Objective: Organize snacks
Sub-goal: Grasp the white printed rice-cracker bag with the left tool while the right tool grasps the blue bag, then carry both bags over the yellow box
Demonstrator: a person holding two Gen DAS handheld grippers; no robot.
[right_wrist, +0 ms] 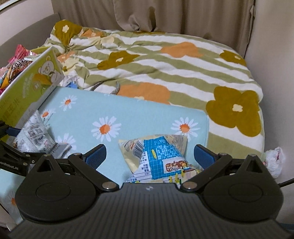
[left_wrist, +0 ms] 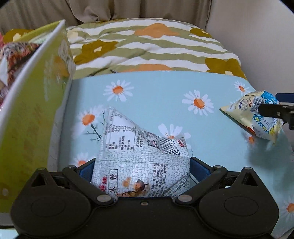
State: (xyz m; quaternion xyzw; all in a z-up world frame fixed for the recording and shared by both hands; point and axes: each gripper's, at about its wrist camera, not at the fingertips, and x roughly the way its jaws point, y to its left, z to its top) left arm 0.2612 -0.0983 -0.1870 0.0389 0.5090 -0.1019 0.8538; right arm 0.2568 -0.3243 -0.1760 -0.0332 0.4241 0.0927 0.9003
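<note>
A grey newspaper-print snack bag [left_wrist: 139, 161] sits between the blue pads of my left gripper [left_wrist: 141, 170], which press its sides; it also shows at the left of the right wrist view [right_wrist: 36, 136]. A yellow and blue snack bag [right_wrist: 161, 158] lies on the daisy cloth [right_wrist: 128, 114] between the wide-open fingers of my right gripper [right_wrist: 150, 156], touching neither pad clearly. That bag shows at the right in the left wrist view [left_wrist: 257, 114] with a right finger across it. A green box [left_wrist: 31, 110] holding several snack packs stands at the left.
The green box [right_wrist: 33, 82] has colourful packets [right_wrist: 12, 68] inside. A striped floral blanket [right_wrist: 165, 69] covers the bed behind the daisy cloth. Beige curtains [right_wrist: 165, 14] hang at the back. A crumpled white bag [right_wrist: 275, 161] lies at the right.
</note>
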